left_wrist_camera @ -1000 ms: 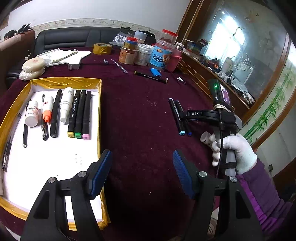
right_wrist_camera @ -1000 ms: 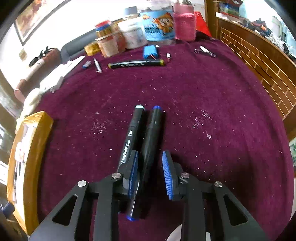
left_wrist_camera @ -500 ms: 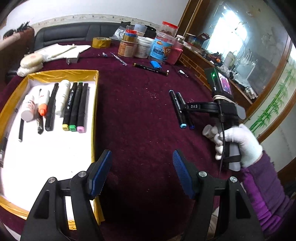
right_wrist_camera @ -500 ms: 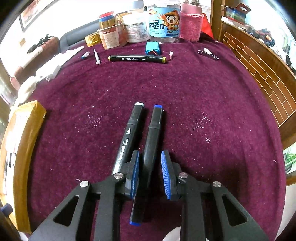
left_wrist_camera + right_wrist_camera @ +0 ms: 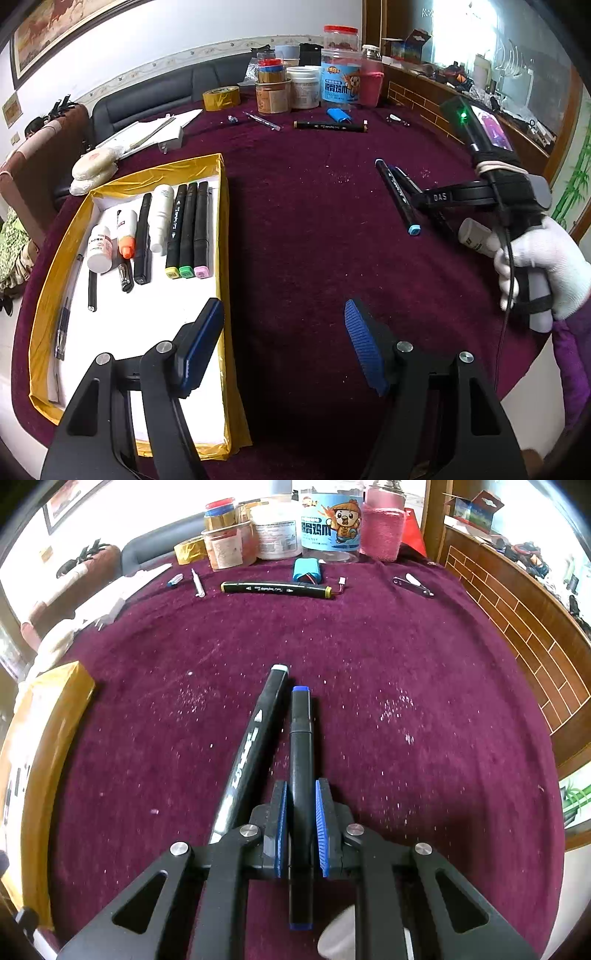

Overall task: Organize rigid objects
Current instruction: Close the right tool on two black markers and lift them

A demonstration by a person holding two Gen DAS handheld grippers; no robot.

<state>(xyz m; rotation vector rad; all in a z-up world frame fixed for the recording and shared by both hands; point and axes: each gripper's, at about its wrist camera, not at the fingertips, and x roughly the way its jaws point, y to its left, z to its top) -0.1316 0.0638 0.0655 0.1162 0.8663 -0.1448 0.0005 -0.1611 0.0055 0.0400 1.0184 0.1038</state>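
Closing in just now, the right gripper [image 5: 300,823] jaws clamp the blue-capped marker [image 5: 301,746] lying on the desk [image 5: 424,657] beside a grey-capped marker [image 5: 255,746]; likely next comes the lift toward the yellow-rimmed tray [image 5: 221,236]. The left gripper [image 5: 282,343] hangs open, empty.

Wide bare cloth on the table [image 5: 424,686] ahead and right; the light-capped marker [image 5: 255,746] crowds the left, the tray wall [image 5: 223,236] bars beyond, jars [image 5: 280,531] at back.

Markers [image 5: 258,746], box [image 5: 221,221] on maroon table [image 5: 295,221]
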